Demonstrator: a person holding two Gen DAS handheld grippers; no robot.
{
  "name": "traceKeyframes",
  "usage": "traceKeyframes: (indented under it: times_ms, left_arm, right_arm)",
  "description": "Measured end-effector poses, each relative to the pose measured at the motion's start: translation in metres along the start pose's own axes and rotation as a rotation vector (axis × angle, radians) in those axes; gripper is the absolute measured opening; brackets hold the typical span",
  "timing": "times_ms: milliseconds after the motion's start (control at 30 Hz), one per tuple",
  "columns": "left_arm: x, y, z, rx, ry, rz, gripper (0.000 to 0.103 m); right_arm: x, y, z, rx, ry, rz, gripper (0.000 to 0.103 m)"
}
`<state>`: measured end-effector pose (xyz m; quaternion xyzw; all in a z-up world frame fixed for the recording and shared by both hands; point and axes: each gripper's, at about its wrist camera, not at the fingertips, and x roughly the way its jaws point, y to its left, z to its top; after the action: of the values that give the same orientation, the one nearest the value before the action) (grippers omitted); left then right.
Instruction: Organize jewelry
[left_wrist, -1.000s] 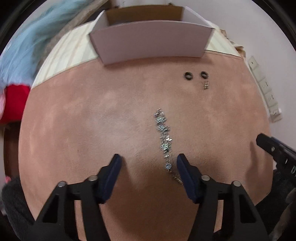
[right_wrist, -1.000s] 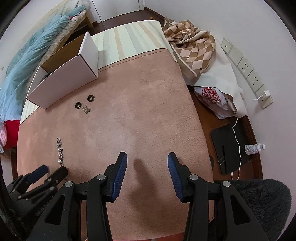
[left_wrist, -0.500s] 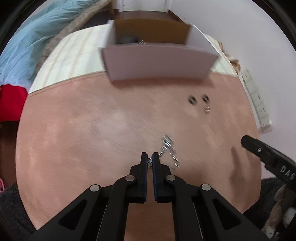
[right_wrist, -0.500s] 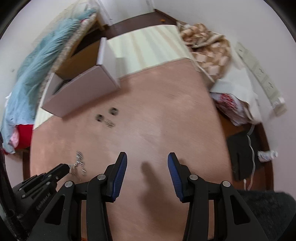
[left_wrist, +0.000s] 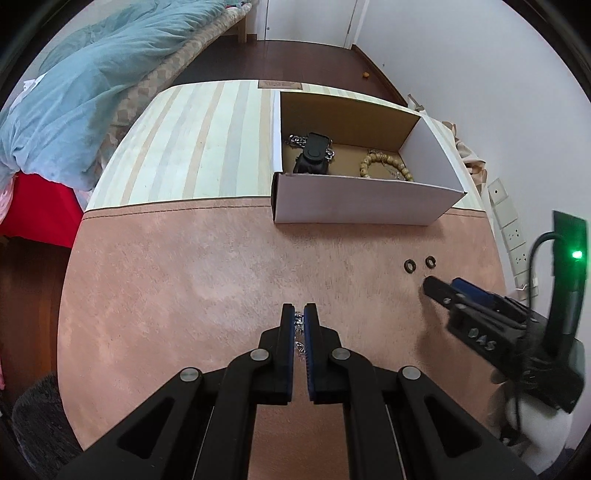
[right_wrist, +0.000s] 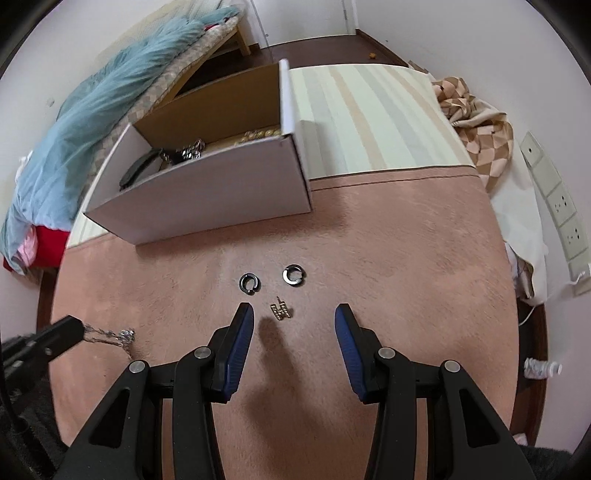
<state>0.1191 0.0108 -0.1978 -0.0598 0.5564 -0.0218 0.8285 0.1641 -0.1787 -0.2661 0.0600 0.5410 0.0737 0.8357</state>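
Item, left: left gripper (left_wrist: 299, 317), a second ago spread wide astride a silver chain (right_wrist: 110, 335) that lay straight on the pink mat (left_wrist: 184, 280), now pinched tight on one end of it, links showing in the slit between the blue pads (left_wrist: 309, 332). The chain has left its flat line on the mat; in the right wrist view it runs out from the left tips toward the right, its long axis roughly level across the frame, the free end bunched and sagging toward the mat (whether that end touches the pile cannot be told). Reading: pick-up done, carry to the box (left_wrist: 354, 203) is the step pending. Item, centre rear: box, white outside, brown inside, open top, on the striped cloth at the mat's far edge, well apart from the held chain; it already holds a black piece (left_wrist: 312, 153), a chunky silver chain (left_wrist: 295, 140) and a wooden bead bracelet (left_wrist: 384, 164). Item, centre right: two dark open rings (right_wrist: 250, 283) (right_wrist: 293, 275) side by side on the mat, gaps facing inward toward each other, and just before them a small gold charm (right_wrist: 280, 309), tilted, long axis running near-left to far-right. Item, right: right gripper (right_wrist: 294, 317), fingers wide apart and holding nothing, now brought close over the charm, which lies between the tips; earlier it hung over bare mat far from these pieces. Judged next for that side: closing on the charm.
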Motion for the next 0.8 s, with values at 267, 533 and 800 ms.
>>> traceKeyframes:
  times_ms: [267,533,800]
  left_arm:
    - [0.000,-0.001,0.001,-0.009,0.005,-0.019,0.002]
    - [-0.036,-0.003,0.016,-0.005,-0.040,-0.092,0.002]
    - [-0.092,-0.011,0.061,0.030,-0.151,-0.161,0.002]
  right_arm:
    - [0.001,0.014,-0.003,-0.074,-0.032,-0.044,0.009]
    - [-0.047,0.007,0.007,-0.006,-0.101,0.051,0.009]
    - [-0.102,0.023,0.048,-0.008,-0.175,0.151,0.009]
